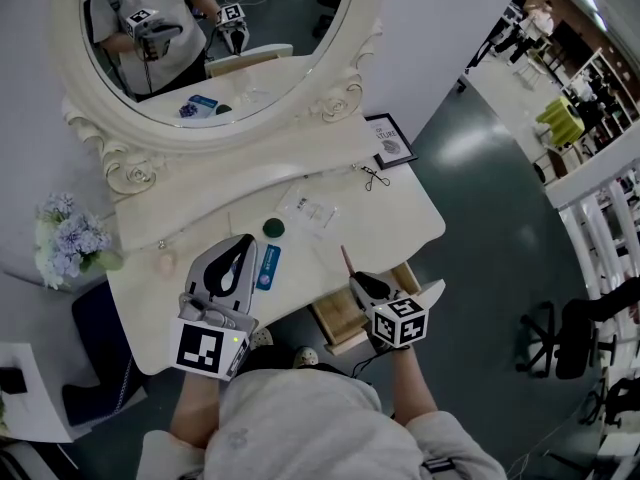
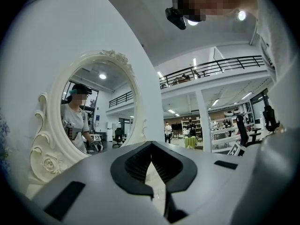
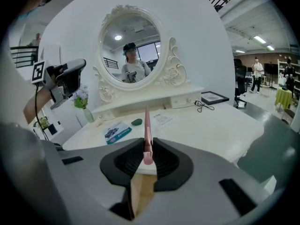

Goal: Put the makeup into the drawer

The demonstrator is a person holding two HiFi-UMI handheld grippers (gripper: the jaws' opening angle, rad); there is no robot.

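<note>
My right gripper [image 1: 358, 280] [image 3: 147, 149] is shut on a thin pink makeup pencil [image 1: 346, 260] [image 3: 146, 123] that sticks out past its tips. It hovers at the dressing table's front edge [image 1: 300, 303], over the open wooden drawer [image 1: 343, 320] [image 3: 140, 191]. My left gripper [image 1: 243, 242] [image 2: 151, 145] is held level above the table's front left, its tips together and nothing between them. On the tabletop lie a blue packet [image 1: 268, 266] [image 3: 116, 131], a dark green round piece [image 1: 273, 228] [image 3: 136, 122] and a clear packet [image 1: 314, 209] [image 3: 162, 119].
An oval mirror [image 1: 215, 38] stands on the raised back shelf. An eyelash curler [image 1: 375, 178] and a small framed picture [image 1: 390, 140] lie at the back right. A pale pink item [image 1: 166, 262] and a vase of flowers [image 1: 70, 233] stand at the left.
</note>
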